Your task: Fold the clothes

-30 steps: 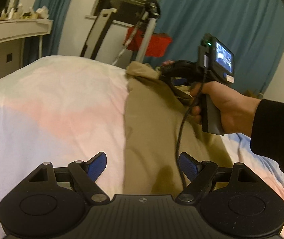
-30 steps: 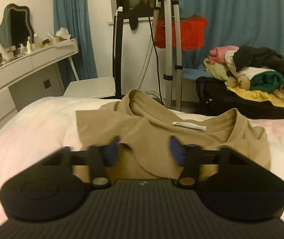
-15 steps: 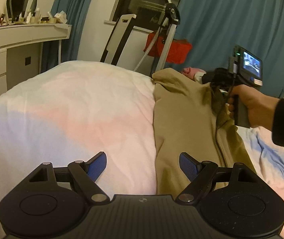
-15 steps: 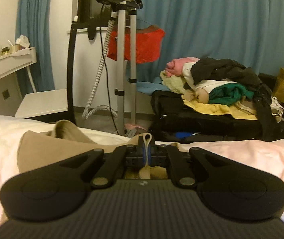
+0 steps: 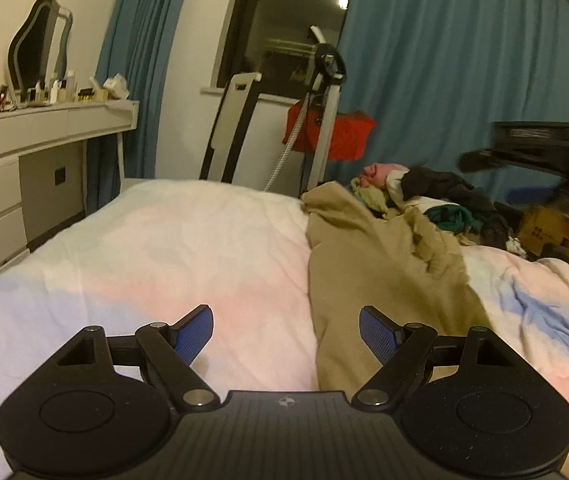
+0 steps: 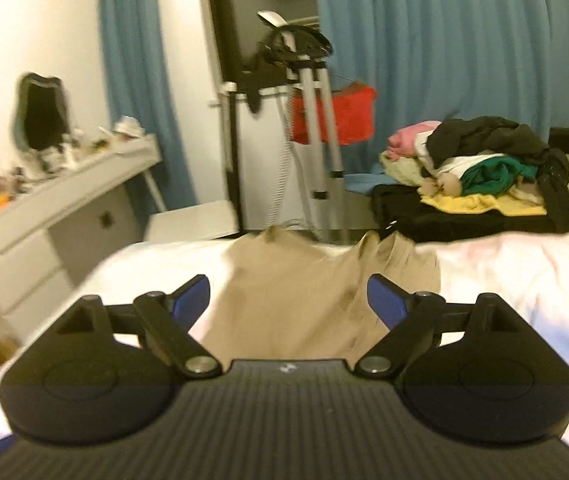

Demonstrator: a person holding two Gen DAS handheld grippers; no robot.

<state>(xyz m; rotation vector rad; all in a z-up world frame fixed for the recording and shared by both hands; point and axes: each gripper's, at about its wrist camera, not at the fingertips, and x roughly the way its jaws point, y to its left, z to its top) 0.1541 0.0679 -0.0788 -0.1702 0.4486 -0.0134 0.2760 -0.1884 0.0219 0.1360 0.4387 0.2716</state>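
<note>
Right gripper (image 6: 287, 296) jaws just sprung apart, shirt (image 6: 292, 292) dropped at frame center; left gripper (image 5: 286, 334) is kept spread, empty.

You've got bare pink-white quilted bed (image 5: 188, 256) left of the crumpled tan cotton shirt (image 5: 376, 276); the heaped mixed-colour clothes pile (image 6: 484, 168) blocks beyond.

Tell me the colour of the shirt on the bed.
Tan, a plain khaki-beige. The shirt shows best in the left wrist view.
</note>
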